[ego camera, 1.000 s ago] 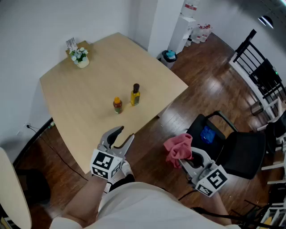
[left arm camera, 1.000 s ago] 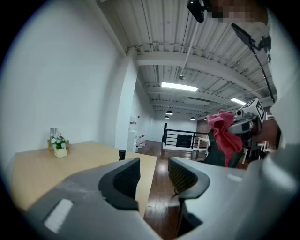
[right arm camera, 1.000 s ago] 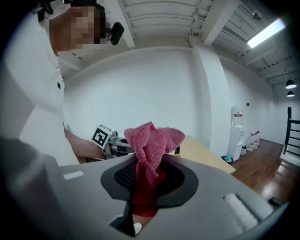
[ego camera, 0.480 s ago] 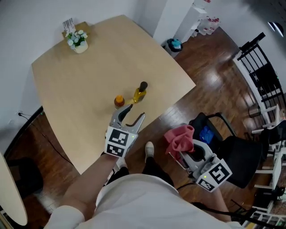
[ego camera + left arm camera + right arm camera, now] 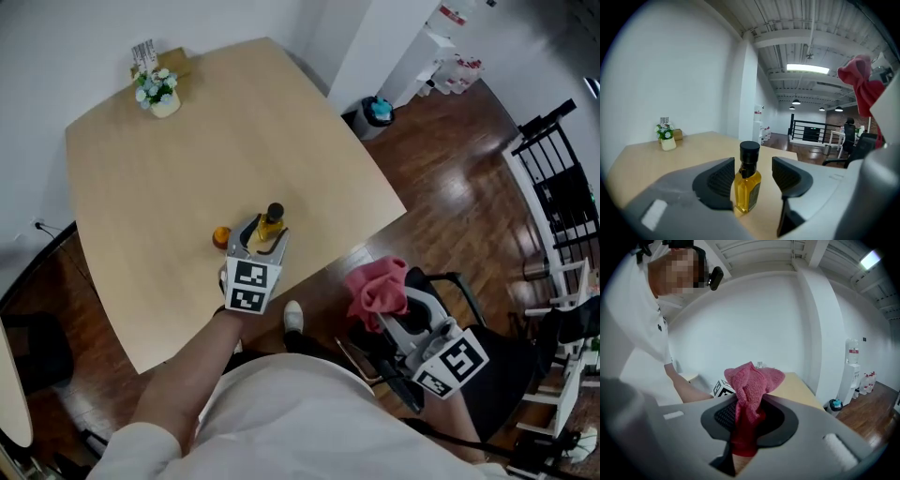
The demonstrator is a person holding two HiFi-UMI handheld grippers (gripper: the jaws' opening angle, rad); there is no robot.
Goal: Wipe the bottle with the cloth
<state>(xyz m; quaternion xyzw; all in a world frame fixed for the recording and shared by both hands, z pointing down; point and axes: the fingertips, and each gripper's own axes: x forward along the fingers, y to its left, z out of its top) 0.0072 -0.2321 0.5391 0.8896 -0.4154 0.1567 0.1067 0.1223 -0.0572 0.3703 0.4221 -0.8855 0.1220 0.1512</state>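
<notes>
The bottle (image 5: 747, 187) stands upright on the table (image 5: 169, 159) near its front edge, between the spread jaws of your left gripper (image 5: 265, 236); the pads do not yet press it. Your right gripper (image 5: 749, 416) clamps the cloth (image 5: 752, 378), off the table. Wiping has not begun. A second ago your left gripper was at the table edge; it has since reached the bottle, its jaws opening on the way.

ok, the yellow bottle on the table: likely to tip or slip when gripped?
The bottle is tall on a small base, so a nudge near its black cap could probably tip it. Its glossy, glass-like sides look slippery; grip the flat body. Nearly full of liquid, so likely heavy for its size.
</notes>
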